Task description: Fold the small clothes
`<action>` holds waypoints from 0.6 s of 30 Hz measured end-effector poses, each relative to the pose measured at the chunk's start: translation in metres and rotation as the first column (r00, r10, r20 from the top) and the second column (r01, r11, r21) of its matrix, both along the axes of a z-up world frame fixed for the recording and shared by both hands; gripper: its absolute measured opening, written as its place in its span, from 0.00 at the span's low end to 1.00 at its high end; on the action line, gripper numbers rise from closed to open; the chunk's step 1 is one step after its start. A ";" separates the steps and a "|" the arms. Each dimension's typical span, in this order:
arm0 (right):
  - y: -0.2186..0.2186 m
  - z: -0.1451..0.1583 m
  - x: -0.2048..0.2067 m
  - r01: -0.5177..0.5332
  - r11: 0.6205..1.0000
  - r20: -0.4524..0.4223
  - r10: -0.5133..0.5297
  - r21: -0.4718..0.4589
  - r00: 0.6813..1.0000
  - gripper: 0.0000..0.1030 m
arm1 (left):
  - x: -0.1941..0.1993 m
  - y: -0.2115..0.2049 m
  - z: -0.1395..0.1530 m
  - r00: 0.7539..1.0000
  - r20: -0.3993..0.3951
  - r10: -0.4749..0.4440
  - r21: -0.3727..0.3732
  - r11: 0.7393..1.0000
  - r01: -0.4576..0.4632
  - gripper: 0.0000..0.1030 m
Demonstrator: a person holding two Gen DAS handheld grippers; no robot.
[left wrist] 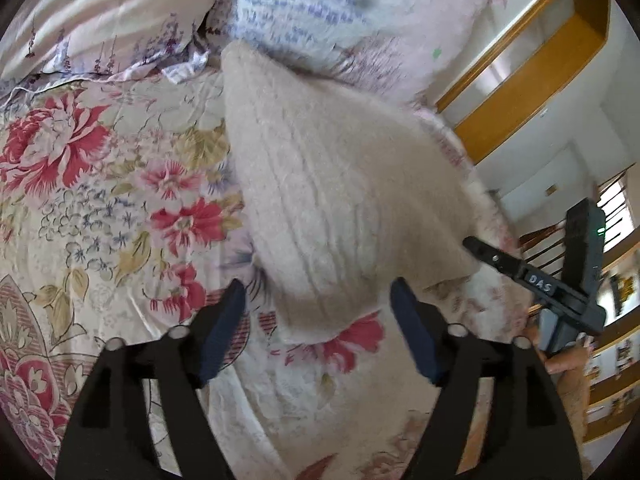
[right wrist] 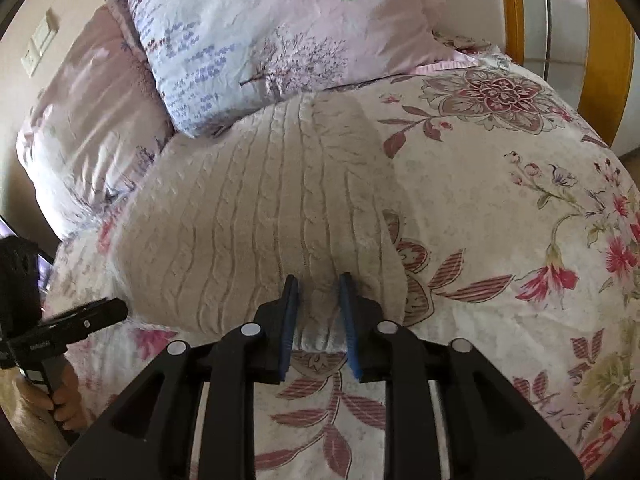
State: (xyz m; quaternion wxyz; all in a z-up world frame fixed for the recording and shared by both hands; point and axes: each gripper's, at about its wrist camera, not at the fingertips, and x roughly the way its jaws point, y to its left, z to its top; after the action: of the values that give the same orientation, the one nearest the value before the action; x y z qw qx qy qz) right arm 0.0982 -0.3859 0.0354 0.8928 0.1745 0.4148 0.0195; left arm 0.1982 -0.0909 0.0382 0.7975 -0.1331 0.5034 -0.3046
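The fuzzy cream sweater [right wrist: 256, 216] lies flat on the flowery bedspread [right wrist: 500, 208], its far edge touching the pillow [right wrist: 280, 40]. The right gripper [right wrist: 319, 284] has its jaws a little apart over the sweater's near edge, not pinching it. The left gripper [left wrist: 318, 292] is wide open around the sweater's corner, holding nothing. Bare bedspread spreads beside both. The picture is blurry there.
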 end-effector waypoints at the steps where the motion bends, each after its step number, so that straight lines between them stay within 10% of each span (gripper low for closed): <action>1: -0.004 0.008 -0.001 0.012 1.000 0.030 -0.013 0.019 0.999 0.40 | 0.004 0.005 0.005 1.000 0.006 0.010 -0.030 1.000 -0.010 0.81; 3: -0.012 0.021 0.005 0.050 0.998 0.068 -0.052 0.032 0.996 0.53 | 0.010 0.011 0.009 0.999 0.007 0.031 -0.056 0.998 -0.031 0.84; 13: -0.057 -0.009 0.101 0.143 0.941 -0.099 -0.118 0.307 0.988 0.53 | 0.086 0.001 -0.001 0.988 -0.096 0.124 -0.027 0.992 -0.127 0.86; 15: -0.049 -0.013 0.106 0.101 0.945 -0.076 -0.081 0.312 0.994 0.20 | 0.094 -0.003 -0.003 0.986 -0.104 0.129 -0.020 0.991 -0.132 0.86; 18: -0.044 0.000 0.104 0.130 0.974 0.000 -0.132 0.188 0.991 0.09 | 0.101 -0.008 -0.008 0.985 -0.123 0.121 -0.030 0.992 -0.125 0.85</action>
State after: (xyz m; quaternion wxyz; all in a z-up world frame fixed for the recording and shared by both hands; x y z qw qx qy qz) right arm 0.2020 -0.4296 0.0355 0.8744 0.2847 0.3929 0.0007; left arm 0.2995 -0.0990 0.0300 0.7801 -0.1970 0.5359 -0.2556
